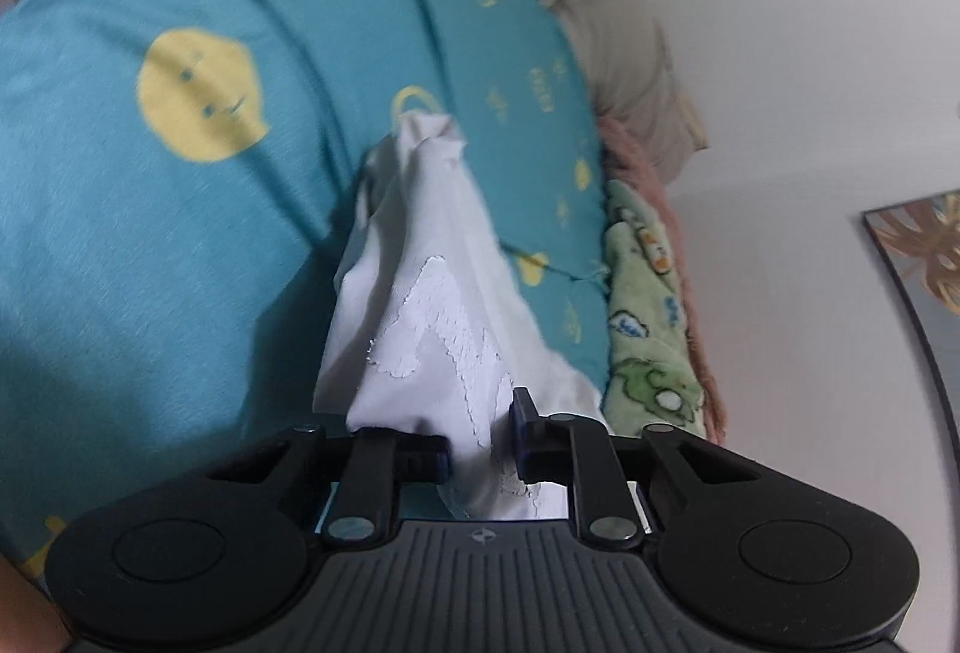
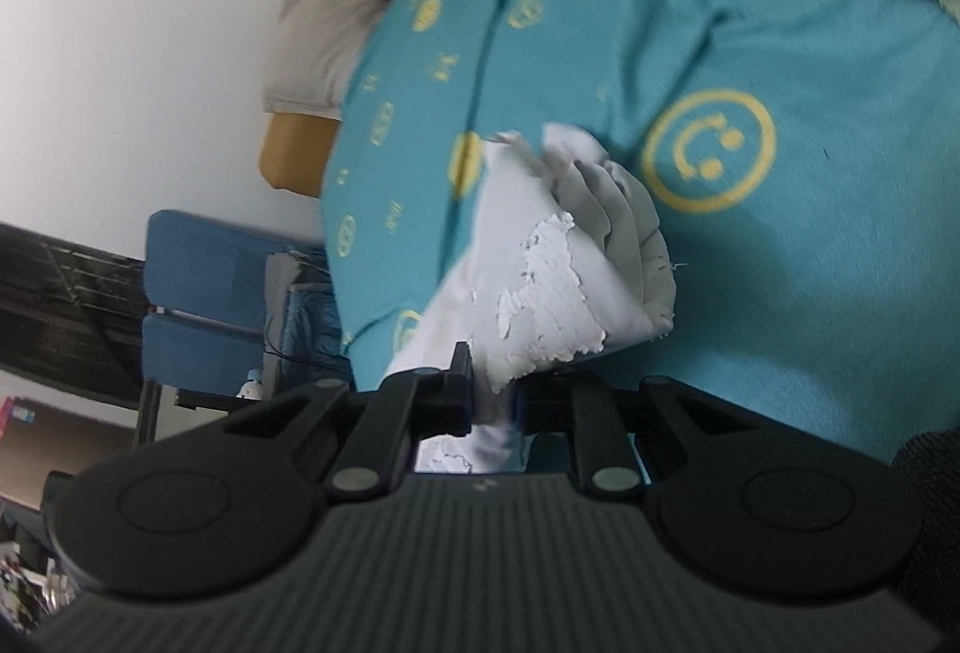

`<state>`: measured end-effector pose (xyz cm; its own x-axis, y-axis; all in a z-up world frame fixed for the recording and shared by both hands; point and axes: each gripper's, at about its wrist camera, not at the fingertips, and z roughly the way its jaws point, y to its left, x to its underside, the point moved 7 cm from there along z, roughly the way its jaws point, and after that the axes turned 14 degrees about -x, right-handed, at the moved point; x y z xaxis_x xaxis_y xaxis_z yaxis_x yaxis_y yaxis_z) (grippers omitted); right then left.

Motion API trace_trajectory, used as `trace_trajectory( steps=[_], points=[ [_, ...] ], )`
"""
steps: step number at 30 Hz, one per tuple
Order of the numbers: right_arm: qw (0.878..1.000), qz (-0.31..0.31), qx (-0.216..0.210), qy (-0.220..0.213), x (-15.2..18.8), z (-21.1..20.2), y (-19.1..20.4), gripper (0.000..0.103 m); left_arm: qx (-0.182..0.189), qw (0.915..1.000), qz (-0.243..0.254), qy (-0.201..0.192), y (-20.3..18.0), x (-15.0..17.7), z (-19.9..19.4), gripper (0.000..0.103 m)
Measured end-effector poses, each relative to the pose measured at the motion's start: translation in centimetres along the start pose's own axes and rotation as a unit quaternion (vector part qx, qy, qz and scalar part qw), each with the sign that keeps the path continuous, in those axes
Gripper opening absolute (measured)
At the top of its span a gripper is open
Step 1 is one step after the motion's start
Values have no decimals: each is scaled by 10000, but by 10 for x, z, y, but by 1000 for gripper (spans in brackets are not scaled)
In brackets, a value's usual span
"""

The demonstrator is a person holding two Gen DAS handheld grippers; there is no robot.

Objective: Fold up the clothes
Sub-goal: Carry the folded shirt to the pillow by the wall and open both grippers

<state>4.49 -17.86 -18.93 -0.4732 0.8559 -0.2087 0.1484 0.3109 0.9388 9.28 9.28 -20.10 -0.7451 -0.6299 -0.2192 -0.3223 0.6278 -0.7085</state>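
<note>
A white garment (image 1: 432, 293) with a raised white print hangs bunched in front of a teal bed sheet (image 1: 150, 233) with yellow smiley faces. My left gripper (image 1: 480, 443) is shut on one edge of it, and the cloth stretches away from the jaws. In the right wrist view the same white garment (image 2: 558, 281) is crumpled and stretches away from my right gripper (image 2: 492, 401), which is shut on another edge of it. The garment is held up off the teal bed sheet (image 2: 810, 293) between the two grippers.
A green cartoon-print blanket (image 1: 648, 341) and a pink fuzzy cloth (image 1: 636, 155) lie along the bed's edge by the white wall (image 1: 780, 53). A beige pillow (image 2: 324, 29) and yellow headboard (image 2: 294, 155) sit at the bed's end. A blue chair (image 2: 204, 293) stands beside the bed.
</note>
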Motion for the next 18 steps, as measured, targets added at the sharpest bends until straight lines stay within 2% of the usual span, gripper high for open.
trace_trajectory(
  steps=[2, 4, 9, 13, 16, 18],
  points=[
    [10000, 31, 4, -25, 0, -12, 9, 16, -41, 9999, 113, -29, -11, 3, -11, 17],
    [10000, 58, -40, -48, 0, -28, 21, 16, 70, 9999, 101, 16, -25, 6, -27, 17],
    [9994, -23, -286, -174, -6, -80, 62, 16, 249, 9993, 203, 195, -64, 26, -93, 17],
    [9981, -62, -433, -432, -15, -128, 80, 16, 223, 9978, 611, 157, -108, 52, -128, 17],
    [9963, -53, -497, -698, -30, -162, 84, 16, 242, 9952, 937, 159, -143, 74, -137, 17],
    [9952, -76, -479, -854, -46, -178, 82, 16, 233, 9934, 1097, 223, -168, 88, -127, 17]
  ],
)
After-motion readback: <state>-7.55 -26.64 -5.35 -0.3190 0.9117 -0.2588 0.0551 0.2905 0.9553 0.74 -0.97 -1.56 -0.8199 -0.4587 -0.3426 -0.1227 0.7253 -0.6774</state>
